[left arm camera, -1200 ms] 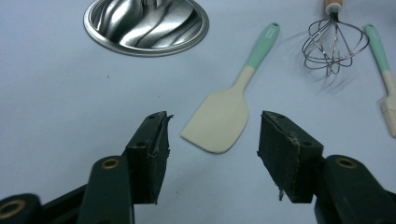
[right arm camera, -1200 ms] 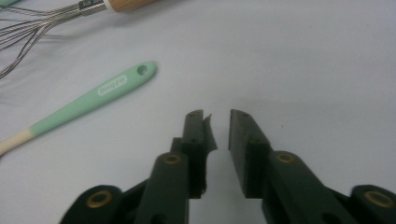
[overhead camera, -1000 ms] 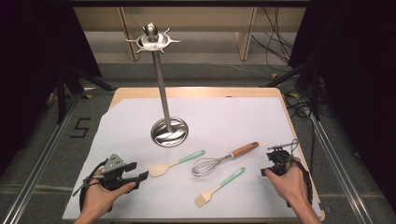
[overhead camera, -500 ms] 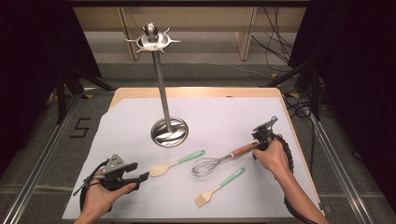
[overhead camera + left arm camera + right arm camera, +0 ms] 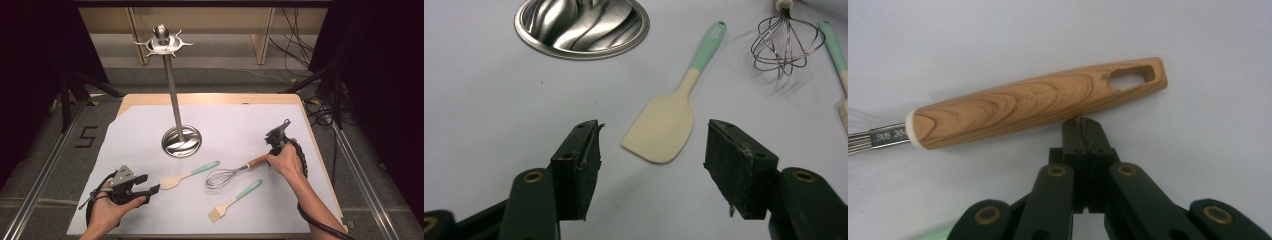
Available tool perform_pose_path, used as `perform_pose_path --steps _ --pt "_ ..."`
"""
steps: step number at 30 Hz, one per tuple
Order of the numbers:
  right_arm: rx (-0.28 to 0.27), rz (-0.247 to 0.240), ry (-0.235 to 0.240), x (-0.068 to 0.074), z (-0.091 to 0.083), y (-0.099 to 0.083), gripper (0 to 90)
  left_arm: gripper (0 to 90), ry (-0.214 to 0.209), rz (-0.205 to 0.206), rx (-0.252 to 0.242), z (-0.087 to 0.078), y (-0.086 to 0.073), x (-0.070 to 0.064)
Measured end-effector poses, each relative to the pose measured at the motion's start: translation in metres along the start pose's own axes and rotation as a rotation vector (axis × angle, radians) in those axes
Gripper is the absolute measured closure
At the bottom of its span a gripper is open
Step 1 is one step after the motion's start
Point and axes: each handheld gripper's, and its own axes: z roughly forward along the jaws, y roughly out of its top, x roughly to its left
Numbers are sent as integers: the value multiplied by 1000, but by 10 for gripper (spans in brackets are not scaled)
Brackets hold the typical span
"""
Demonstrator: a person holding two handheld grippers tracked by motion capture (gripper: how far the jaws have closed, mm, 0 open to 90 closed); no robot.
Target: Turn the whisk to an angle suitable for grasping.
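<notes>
White table cover [image 5: 250,125] bears whisk [image 5: 227,176] beside closed right tool [image 5: 1083,131].

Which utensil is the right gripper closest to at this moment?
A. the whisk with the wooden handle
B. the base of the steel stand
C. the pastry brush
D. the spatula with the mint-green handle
A. In the right gripper view the right gripper, jaws together, sits right at the wooden handle of the whisk; the high view shows that hand at the handle's end.
</notes>
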Motion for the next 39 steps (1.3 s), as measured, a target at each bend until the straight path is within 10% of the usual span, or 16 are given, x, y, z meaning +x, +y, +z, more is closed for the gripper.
perform_pose_path --steps 18,25,33,39 --pt "47 -31 -4 13 7 19 900 380 -5 6 -1 -1 1 -1" --pt "-18 -6 10 21 13 28 887 380 -4 5 1 -1 1 -1" --pt "-95 254 127 31 0 39 544 381 -9 12 -6 0 1 -1" --pt "-70 267 101 37 13 43 464 383 -4 4 -5 -1 1 -1"
